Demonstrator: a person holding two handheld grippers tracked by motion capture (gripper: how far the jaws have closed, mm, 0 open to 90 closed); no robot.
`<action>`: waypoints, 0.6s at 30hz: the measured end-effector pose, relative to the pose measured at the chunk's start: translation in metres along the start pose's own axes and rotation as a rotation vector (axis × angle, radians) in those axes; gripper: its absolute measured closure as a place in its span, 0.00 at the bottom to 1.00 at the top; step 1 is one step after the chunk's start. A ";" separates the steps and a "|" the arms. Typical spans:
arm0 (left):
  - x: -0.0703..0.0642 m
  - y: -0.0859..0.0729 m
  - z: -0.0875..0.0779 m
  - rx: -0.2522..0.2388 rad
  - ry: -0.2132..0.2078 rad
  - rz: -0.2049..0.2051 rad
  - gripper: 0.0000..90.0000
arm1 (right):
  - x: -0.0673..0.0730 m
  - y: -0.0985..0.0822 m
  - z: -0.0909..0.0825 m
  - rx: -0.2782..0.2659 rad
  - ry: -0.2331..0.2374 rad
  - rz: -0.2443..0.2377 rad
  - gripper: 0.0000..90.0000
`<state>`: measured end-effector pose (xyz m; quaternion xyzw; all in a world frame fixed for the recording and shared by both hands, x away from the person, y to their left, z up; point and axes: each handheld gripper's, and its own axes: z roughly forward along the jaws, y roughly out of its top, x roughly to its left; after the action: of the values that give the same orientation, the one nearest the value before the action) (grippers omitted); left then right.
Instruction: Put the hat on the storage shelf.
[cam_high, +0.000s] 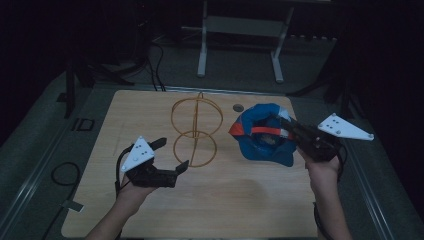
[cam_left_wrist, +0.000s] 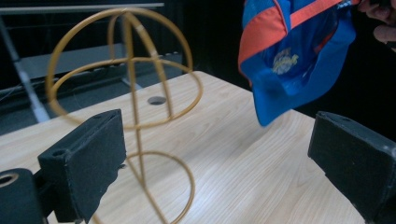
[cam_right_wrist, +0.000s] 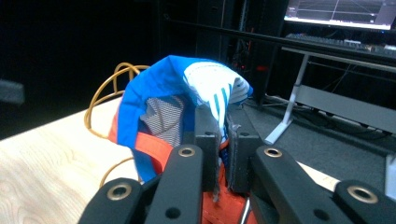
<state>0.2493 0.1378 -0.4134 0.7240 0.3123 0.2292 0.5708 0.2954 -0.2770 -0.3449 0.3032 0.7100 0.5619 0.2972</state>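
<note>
Cap (cam_high: 265, 137) pinched at its back edge in my right gripper (cam_right_wrist: 223, 154), held above the table (cam_high: 225, 200) just right of the wire stand (cam_high: 195, 131). Left gripper (cam_high: 170, 155) spread, empty (near the stand's base). Best, I judge, to steady the stand first, then lower the cap's opening squarely over the top hoops.

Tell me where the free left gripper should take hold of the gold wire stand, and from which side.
Grip the thin upright rod of the wire hat stand, between the flat base ring and the globe of hoops. The open left gripper already faces it from the person's side. The rod is the one straight, narrow part; the hoops curve away and would likely slip.
</note>
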 end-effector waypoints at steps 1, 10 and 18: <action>-0.001 0.003 0.002 0.000 -0.003 0.007 0.05 | 0.003 0.000 -0.002 -0.005 0.008 -0.005 0.94; -0.019 0.030 0.026 0.006 -0.083 0.022 0.05 | 0.025 -0.002 -0.004 -0.017 0.052 -0.039 0.94; -0.032 0.049 0.051 0.036 -0.079 0.081 0.07 | 0.040 -0.003 -0.004 -0.020 0.058 -0.074 0.94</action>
<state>0.2711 0.0728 -0.3777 0.7545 0.2640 0.2179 0.5599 0.2664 -0.2496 -0.3498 0.2573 0.7233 0.5661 0.3003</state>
